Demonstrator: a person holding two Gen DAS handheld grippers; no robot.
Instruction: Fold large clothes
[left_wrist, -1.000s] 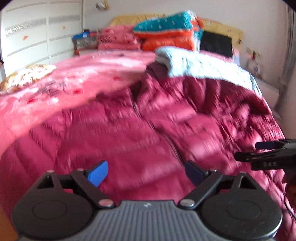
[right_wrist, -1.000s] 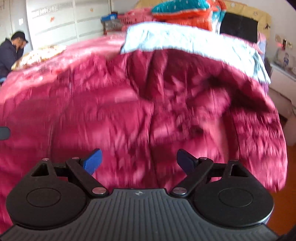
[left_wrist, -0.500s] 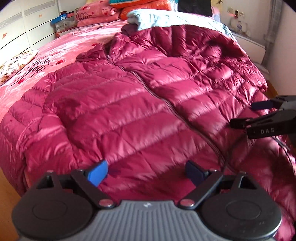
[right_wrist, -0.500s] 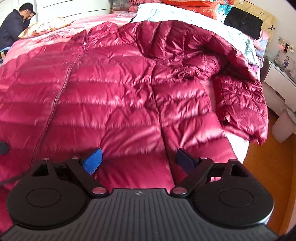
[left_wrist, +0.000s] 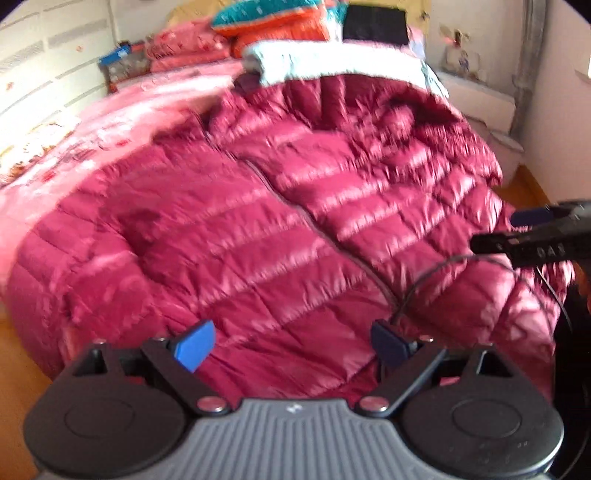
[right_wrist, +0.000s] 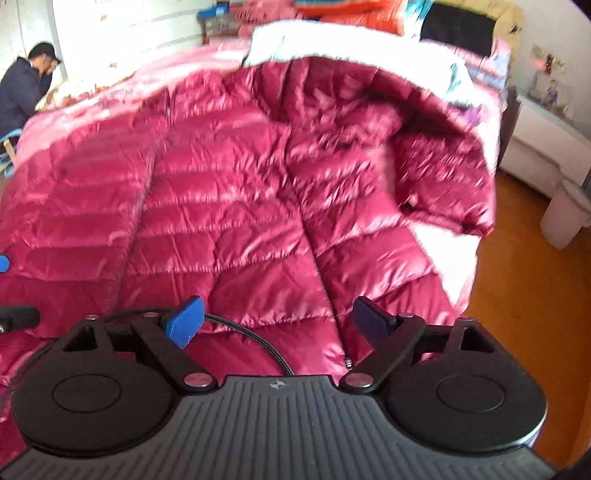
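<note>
Two wide-open, empty grippers, our left gripper and right gripper, hover at lower frame over the maroon down coat, apparently spread front-up across the bed for folding.

Left hand-held gripper jaws spread wide, empty; right hand-held gripper likewise, level alongside.

Home bedroom, bed with pink cover, stacked pillows, white wardrobe, wooden floor
</note>
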